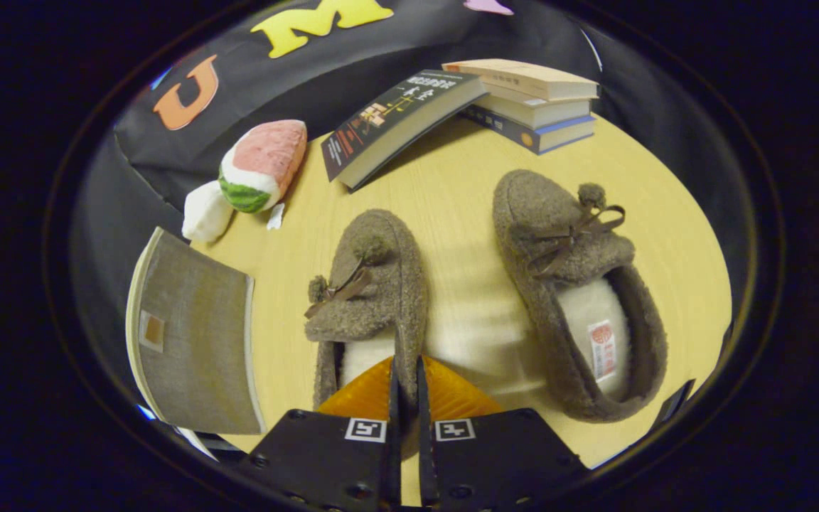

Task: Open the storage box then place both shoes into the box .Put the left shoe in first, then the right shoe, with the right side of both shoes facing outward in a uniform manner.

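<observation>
Gripper view: your tongs (407, 377) nearly closed, pinching the left shoe's (370, 291) right side wall; right shoe (573, 284) beside it on tabletop (452, 192); grey storage box (193, 334) left, shut.

The gripper (407, 384) pinches the left shoe's (370, 284) side wall; right shoe (573, 284) lies beside it.

Bare table (466, 213) lane between left shoe (374, 284) and right shoe (573, 284); books (530, 99) beyond, box (193, 341) alongside.
</observation>
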Demonstrator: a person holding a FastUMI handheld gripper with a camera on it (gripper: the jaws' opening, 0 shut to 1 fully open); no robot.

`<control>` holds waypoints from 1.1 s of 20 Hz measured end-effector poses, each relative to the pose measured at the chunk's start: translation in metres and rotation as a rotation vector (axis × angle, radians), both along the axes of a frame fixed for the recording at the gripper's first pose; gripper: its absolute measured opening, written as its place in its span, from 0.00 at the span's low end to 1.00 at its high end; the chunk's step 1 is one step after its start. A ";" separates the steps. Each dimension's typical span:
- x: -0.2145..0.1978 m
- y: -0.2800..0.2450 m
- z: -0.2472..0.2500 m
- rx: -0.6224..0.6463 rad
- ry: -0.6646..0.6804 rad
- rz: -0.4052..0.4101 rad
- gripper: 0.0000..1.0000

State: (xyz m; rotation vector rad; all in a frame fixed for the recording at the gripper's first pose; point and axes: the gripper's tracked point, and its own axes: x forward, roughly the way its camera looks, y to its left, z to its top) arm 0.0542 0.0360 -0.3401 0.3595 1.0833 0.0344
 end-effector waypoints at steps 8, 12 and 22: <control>-0.011 0.022 0.037 0.159 0.022 -0.080 0.00; -0.009 0.046 0.094 0.212 -0.044 -0.091 0.00; 0.002 0.187 0.233 0.276 -0.273 0.046 0.00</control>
